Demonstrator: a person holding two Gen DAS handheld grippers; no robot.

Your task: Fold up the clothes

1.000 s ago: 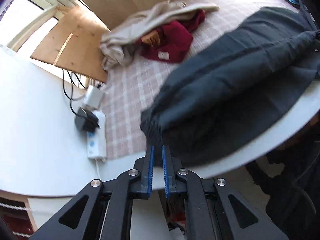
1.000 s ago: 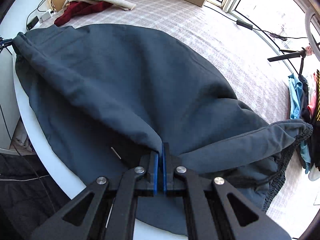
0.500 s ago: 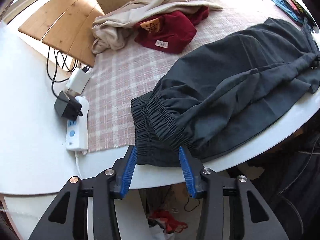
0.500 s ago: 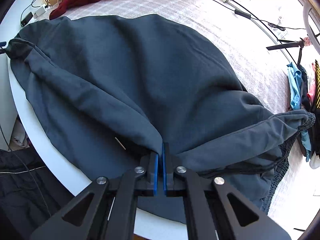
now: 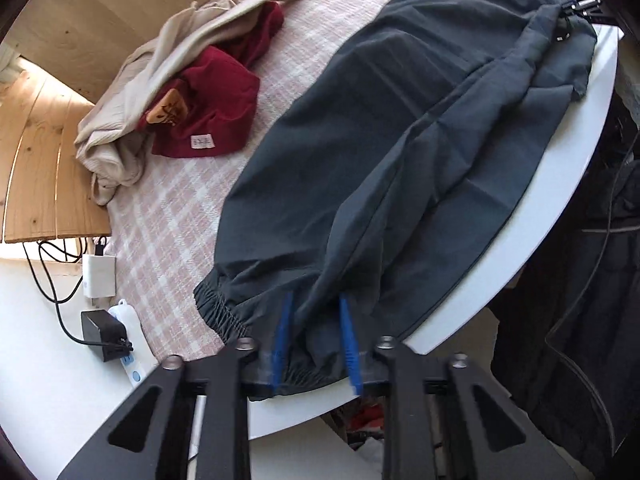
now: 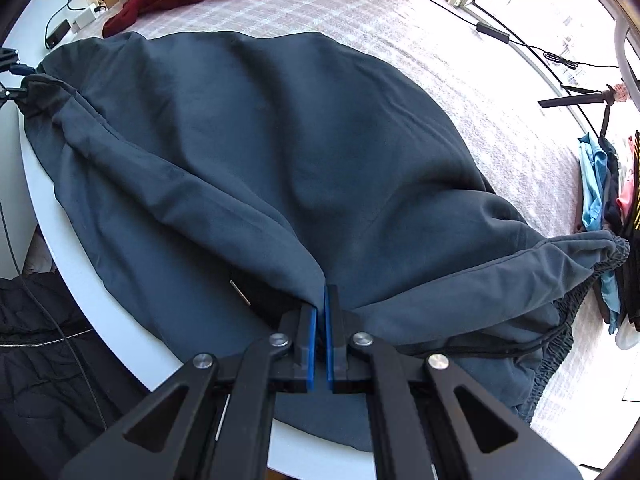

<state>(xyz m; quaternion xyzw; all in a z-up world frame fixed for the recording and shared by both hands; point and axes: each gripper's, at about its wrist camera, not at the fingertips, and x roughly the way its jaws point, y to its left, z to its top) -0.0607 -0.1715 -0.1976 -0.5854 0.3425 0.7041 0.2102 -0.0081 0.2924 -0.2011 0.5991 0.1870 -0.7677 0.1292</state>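
Observation:
Dark grey trousers [image 5: 400, 140] lie spread along the round white table's [image 5: 520, 240] near edge. My left gripper [image 5: 314, 340] points down at the elastic ankle cuff [image 5: 220, 312]. Its blue pads [image 5: 282, 332] are closing, and the gathered cuff fabric fills the gap between them. In the right wrist view the same trousers [image 6: 280, 140] stretch away to the left. There my right gripper [image 6: 321, 308] is shut on a fold of the trousers near the waistband [image 6: 568, 312]. Far off at the left edge, my left gripper [image 6: 16, 76] shows at the bunched cuff.
A checked pink cloth [image 5: 168, 220] covers the table. A beige garment [image 5: 132, 120] and a maroon one [image 5: 216, 112] lie heaped at the back. A power strip [image 5: 128, 344] with chargers sits left. Coloured clothes [image 6: 600, 184] lie far right. A dark jacket [image 5: 580, 320] hangs below the table edge.
My left gripper has opened wide, moved forward over the cuff, rolled, and narrowed its jaws around the fabric. The right gripper has kept its hold and stayed put.

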